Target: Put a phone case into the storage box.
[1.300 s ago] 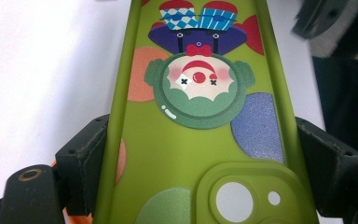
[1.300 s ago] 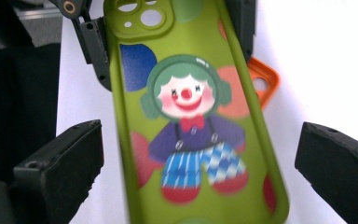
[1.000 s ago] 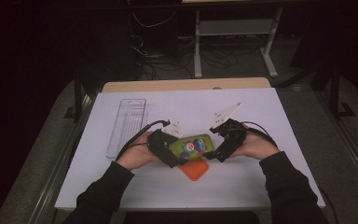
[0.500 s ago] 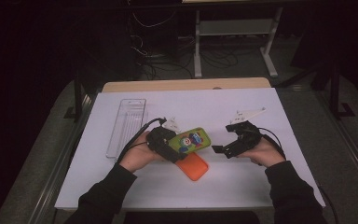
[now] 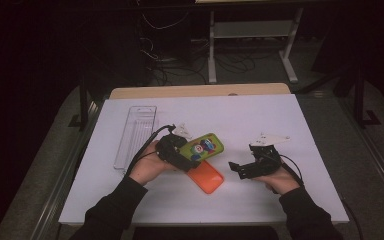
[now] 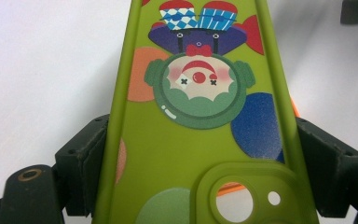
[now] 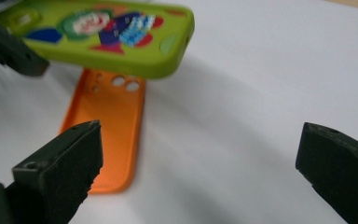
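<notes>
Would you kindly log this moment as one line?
left gripper: shut on green phone case | right gripper: open, empty | orange phone case: flat on table

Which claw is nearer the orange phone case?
Left. The left claw, shut on the green case, hangs just above the orange case; the right claw sits open beside it.

A clear plastic tray (image 5: 135, 135) lies empty near the left edge of a white board (image 5: 280, 115) that covers the table. A strip of the wooden tabletop (image 5: 200, 91) shows beyond the board's far edge. Behind it, a metal shelf frame (image 5: 252, 30) and loose cables (image 5: 165, 57) sit on the dark floor.
</notes>
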### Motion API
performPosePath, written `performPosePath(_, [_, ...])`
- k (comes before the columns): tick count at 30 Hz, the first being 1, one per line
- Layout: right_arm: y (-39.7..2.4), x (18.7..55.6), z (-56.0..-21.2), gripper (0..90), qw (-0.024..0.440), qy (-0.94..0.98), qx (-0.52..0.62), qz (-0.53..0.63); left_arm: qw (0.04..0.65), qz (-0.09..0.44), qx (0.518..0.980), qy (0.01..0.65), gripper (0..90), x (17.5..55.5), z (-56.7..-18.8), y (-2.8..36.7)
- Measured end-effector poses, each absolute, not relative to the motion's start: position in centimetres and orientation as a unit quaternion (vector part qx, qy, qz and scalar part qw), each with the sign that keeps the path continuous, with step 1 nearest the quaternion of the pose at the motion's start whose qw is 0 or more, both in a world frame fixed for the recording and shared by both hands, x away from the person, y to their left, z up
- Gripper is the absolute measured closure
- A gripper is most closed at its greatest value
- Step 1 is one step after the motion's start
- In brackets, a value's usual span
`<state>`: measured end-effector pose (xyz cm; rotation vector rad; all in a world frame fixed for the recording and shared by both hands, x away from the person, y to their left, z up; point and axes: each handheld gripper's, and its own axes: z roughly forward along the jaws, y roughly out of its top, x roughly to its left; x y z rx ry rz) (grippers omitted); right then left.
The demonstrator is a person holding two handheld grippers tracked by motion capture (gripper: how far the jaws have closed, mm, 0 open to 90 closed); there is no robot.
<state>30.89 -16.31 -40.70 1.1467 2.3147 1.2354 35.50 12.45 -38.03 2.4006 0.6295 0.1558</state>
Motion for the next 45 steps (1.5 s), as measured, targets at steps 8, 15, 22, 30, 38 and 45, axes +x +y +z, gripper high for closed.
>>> performPosePath(8, [-15.8,31.4,-41.4,0.0,0.146,0.804,0.394,0.421,0.327,0.06,0.911,0.245,15.8,35.6,-37.9,12.8])
performPosePath(15, [-15.0,31.2,-41.7,0.0,0.178,0.821,0.366,0.401,0.325,0.059,0.912,0.242,15.7,35.6,-37.9,12.8])
performPosePath(22, [-14.8,31.0,-41.7,0.0,0.218,0.837,0.33,0.378,0.324,0.059,0.913,0.241,15.7,35.6,-37.9,12.8])
performPosePath(30, [-14.3,30.6,-41.4,0.0,0.251,0.841,0.307,0.368,0.337,0.058,0.906,0.251,15.8,35.5,-38.0,12.7])
performPosePath(38, [-14.0,30.3,-41.3,0.0,0.3,0.843,0.277,0.35,0.331,0.057,0.909,0.245,15.8,35.6,-37.9,12.8])
performPosePath(45, [-13.6,29.8,-41.3,0.0,0.337,0.848,0.244,0.327,0.332,0.061,0.91,0.241,15.8,35.6,-37.9,12.8])
